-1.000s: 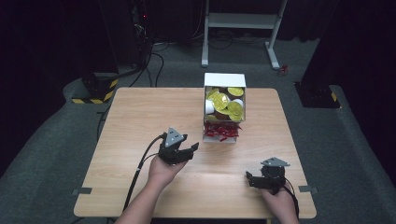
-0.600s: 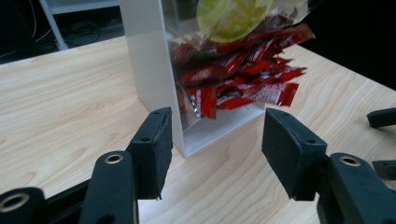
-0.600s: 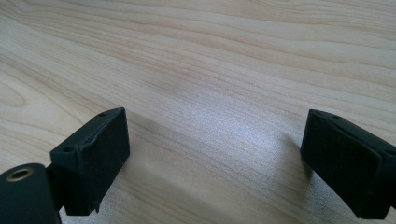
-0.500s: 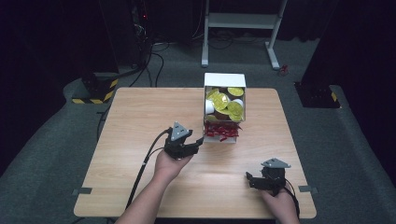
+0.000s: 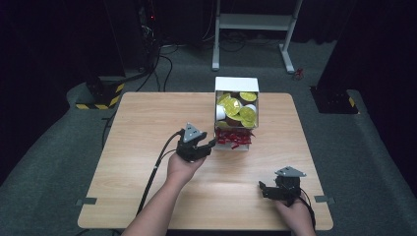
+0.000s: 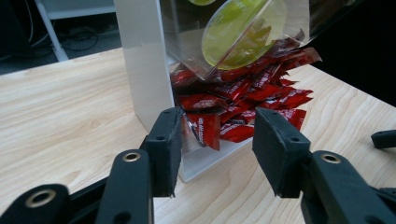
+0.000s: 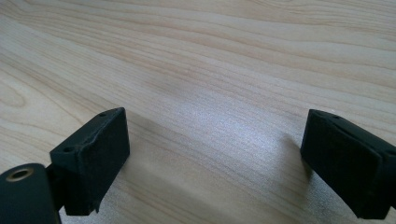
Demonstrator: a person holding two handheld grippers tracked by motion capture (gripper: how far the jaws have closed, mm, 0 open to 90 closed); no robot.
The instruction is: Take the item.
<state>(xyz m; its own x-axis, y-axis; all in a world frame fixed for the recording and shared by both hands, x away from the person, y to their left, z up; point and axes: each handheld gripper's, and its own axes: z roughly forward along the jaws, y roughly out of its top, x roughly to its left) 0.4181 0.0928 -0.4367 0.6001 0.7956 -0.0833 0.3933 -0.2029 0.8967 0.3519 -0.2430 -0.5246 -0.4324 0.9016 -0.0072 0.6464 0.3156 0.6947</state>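
A white dispenser box stands at the table's far middle, its upper part full of yellow-lidded cups. Red sachets spill from its lower front tray; they also lie in the left gripper view as red sachets under a clear sloped panel. My left gripper is open, its jaws level with the tray's near left corner, a sachet edge just beyond them. My right gripper rests open low over bare wood near the table's front right, nothing between its fingers.
The wooden table has free surface left of the box and along the front. A cable trails from the left gripper toward the front edge. A white frame stand and dark equipment sit on the floor behind.
My left gripper has moved forward and right, from mid-table up to the sachet tray. The right gripper has stayed put.
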